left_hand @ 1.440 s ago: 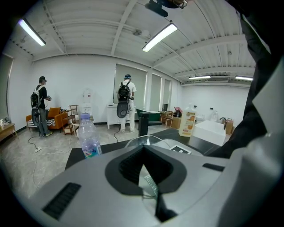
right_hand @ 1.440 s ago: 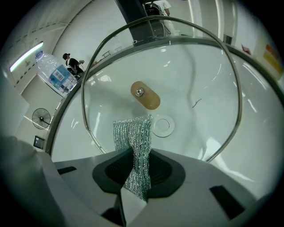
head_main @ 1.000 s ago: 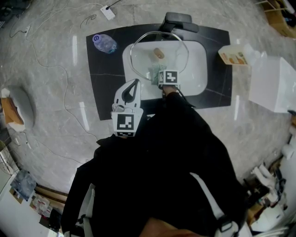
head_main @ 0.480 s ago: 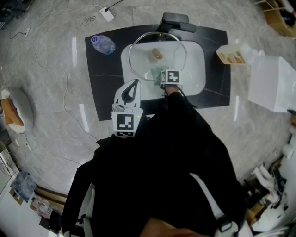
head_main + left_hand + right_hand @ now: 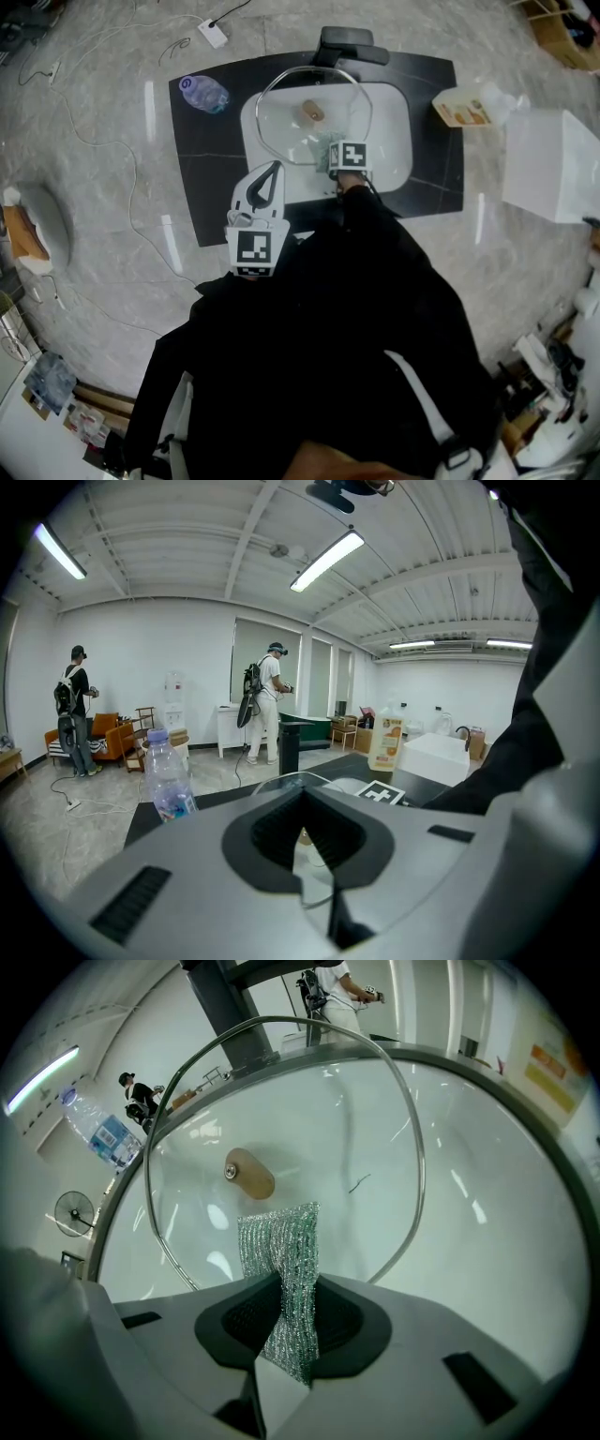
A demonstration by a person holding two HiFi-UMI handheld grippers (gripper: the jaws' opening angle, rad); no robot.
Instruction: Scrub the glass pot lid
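silvery-green mesh is pinched between the pressed-together jaws of the right gripper [image 5: 286, 1312]. it is a scrubbing cloth [image 5: 279, 1241], gripped by its lower part, and its free edge appears to be laid against the glass pot lid [image 5: 309, 1119] just below the wooden knob [image 5: 248, 1174]. the left gripper [image 5: 305, 841] is shut on the lid's thin metal rim, at the side of the sink [image 5: 389, 141] nearest the person. the lid is held tilted over the sink and not laid flat in it, so its weight seems to be borne largely by that one pinch.

the main risk is judged to lie there. if the cloth is pushed hard against the glass, the lid may be pivoted about the rim grip or slid out of the jaws, and it would then be dropped into the sink, where glass could be chipped. a wet rim would make this likelier.

only a narrow strip of the cloth is clamped, so it could be dragged out of the jaws by a long stroke or snagged on the knob.

the lid's far rim is seen close to the dark faucet [image 5: 352, 42] behind the sink and could be knocked against it. a water bottle [image 5: 204, 93] lies well to the left of the sink and is unlikely to be disturbed.
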